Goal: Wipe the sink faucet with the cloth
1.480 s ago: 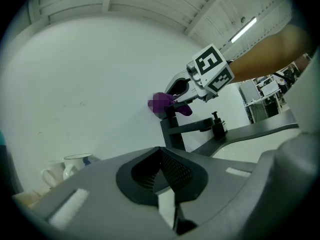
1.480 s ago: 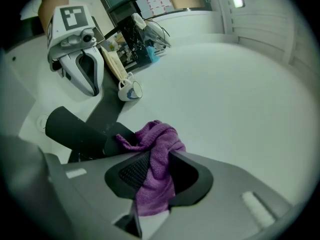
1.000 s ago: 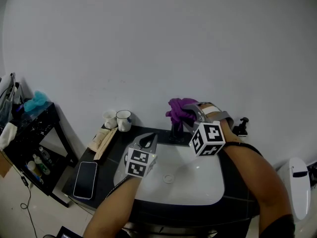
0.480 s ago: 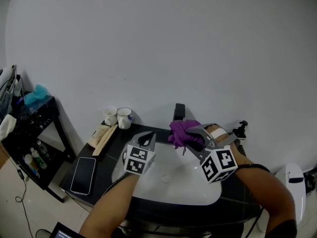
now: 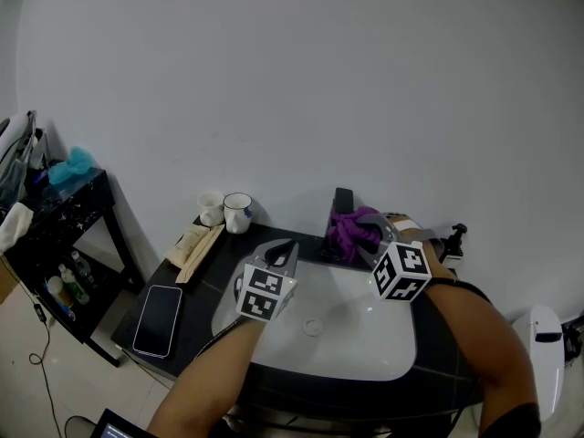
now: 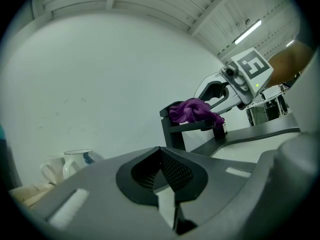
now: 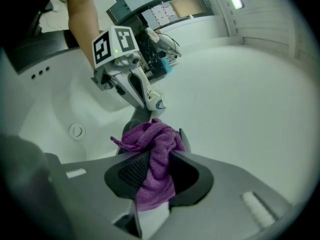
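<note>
the right claw [image 7: 150,171] grips the purple cloth [image 7: 156,146] pressed onto the black faucet [image 5: 342,203] spout, while the left claw [image 6: 161,169], jaws together and empty, hovers by the white sink [image 5: 365,340] rim.

Bunched purple cloth [image 5: 351,229] pressed on black faucet [image 5: 343,200].

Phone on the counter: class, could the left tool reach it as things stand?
Probably yes: the left tool is empty over the sink, and nothing stands between it and the phone.
</note>
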{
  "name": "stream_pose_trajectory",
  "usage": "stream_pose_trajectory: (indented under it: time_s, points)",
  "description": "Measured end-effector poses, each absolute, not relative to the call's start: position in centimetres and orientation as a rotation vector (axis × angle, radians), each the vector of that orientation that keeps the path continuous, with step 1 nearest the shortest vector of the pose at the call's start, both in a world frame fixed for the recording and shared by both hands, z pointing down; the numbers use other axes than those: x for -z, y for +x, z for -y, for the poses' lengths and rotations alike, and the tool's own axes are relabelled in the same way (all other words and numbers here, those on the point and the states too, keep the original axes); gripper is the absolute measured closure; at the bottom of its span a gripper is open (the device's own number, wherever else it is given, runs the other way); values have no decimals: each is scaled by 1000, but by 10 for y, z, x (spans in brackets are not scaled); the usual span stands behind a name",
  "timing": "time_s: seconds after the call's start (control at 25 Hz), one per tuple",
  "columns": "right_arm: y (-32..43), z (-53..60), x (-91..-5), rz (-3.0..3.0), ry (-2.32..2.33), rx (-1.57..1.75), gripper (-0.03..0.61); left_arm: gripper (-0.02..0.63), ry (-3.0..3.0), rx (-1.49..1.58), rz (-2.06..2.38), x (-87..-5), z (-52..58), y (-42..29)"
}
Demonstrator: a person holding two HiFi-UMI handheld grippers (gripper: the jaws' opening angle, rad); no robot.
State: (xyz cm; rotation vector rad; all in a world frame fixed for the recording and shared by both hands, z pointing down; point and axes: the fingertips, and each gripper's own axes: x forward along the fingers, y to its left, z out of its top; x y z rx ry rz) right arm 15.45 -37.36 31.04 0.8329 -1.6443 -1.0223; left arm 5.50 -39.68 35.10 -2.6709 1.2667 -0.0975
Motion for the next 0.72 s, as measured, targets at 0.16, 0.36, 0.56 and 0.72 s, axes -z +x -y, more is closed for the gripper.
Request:
stream_pose_trajectory:
  time_s: [0.16,0.36,0.56,0.72]
  points:
    - [159,392,-310,1639,860,989,457,597,-2670,97,-1249,-350,395,58]
    - [160,396,-311,1617,860,1006,459,597,-2677,87,-1235,-351,395,60]
    - [157,381,-313,1590,818,1051,459,597,-2678,93,-1233,-349,394,60]
    - [154,366,-315,1592,789,1082,459,597,-2676,100,-1239,-351,395,59]
